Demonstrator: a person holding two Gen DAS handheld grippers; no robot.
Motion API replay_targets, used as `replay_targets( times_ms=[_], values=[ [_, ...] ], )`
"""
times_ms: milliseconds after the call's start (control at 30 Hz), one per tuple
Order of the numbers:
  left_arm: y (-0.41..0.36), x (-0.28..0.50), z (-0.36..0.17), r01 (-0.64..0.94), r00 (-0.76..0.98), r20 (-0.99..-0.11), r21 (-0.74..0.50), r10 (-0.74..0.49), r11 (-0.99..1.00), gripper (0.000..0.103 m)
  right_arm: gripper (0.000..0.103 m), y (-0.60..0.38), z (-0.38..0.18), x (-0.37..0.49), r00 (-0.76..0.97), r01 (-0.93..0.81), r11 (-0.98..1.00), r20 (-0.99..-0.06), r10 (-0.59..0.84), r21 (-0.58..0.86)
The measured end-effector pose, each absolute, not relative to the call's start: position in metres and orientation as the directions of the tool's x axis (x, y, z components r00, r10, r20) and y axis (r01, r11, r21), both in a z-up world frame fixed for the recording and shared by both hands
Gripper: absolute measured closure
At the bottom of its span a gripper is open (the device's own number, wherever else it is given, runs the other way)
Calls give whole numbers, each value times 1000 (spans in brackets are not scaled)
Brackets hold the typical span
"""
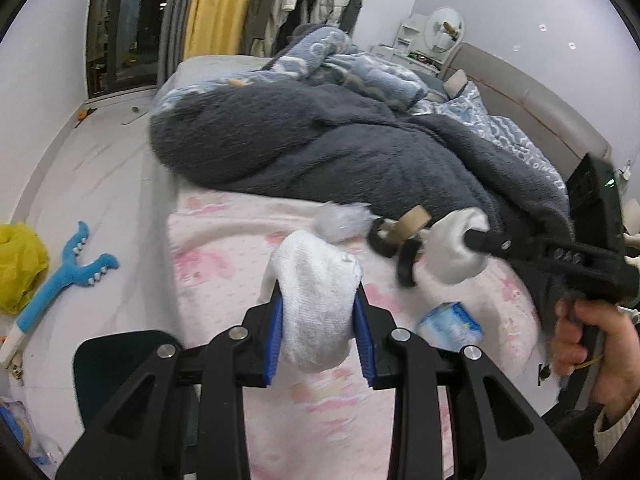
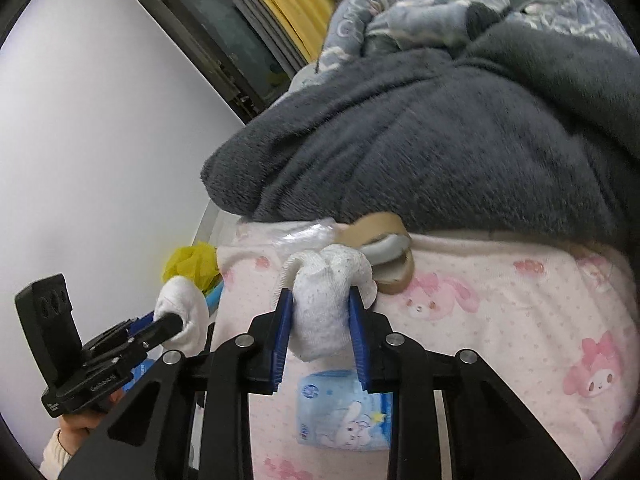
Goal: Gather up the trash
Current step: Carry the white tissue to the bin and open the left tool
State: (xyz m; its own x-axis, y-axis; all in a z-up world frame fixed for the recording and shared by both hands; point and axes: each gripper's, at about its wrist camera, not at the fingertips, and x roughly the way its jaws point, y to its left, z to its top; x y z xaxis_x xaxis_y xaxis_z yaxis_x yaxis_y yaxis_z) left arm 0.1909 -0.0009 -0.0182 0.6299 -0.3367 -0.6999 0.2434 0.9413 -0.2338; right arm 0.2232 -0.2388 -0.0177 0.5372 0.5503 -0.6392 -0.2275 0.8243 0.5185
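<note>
Two tools, left tool [image 1: 318, 312] and right tool [image 2: 322, 326], each clench a white sock [image 1: 316, 300]; lift both clear of the bed [image 2: 500, 320], grips firm.

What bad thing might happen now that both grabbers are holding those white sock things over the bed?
The left gripper pinches only the middle of its white sock, so the loose ends could slip free and drop.

The right gripper holds its bunched sock right by the tape rolls; swinging might knock them off the pink sheet.

The blue tissue pack could get forgotten.
</note>
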Motion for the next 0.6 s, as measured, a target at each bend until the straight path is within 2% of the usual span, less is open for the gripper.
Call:
replay_targets(
  times_ms=[600],
  values=[
    [92,183,-72,20,553,-821,-154,-139,988,69,75,-144,32,210,565,-392,813,-585,582,430]
  ],
)
